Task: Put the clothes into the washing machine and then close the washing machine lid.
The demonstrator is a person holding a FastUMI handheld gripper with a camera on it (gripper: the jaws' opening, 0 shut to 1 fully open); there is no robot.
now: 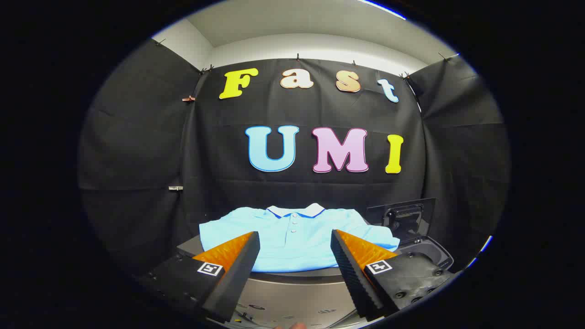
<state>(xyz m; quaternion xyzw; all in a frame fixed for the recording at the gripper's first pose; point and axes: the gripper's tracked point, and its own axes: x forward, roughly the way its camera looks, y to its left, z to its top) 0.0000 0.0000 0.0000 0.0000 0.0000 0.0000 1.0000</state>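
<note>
A light blue polo shirt (292, 237) with a white collar lies spread flat on a grey surface (292, 276), just beyond my fingers. My gripper (295, 244) is open, its two fingers wide apart with nothing between them, hovering in front of the shirt's lower hem. To the right of the shirt the washing machine's dark lid (404, 217) stands raised, and the dark rim of its opening (427, 256) shows beyond my right finger.
The grey top of the machine (292, 301) runs under my fingers, with small markings near its front edge. Black cloth walls close the booth behind and on both sides.
</note>
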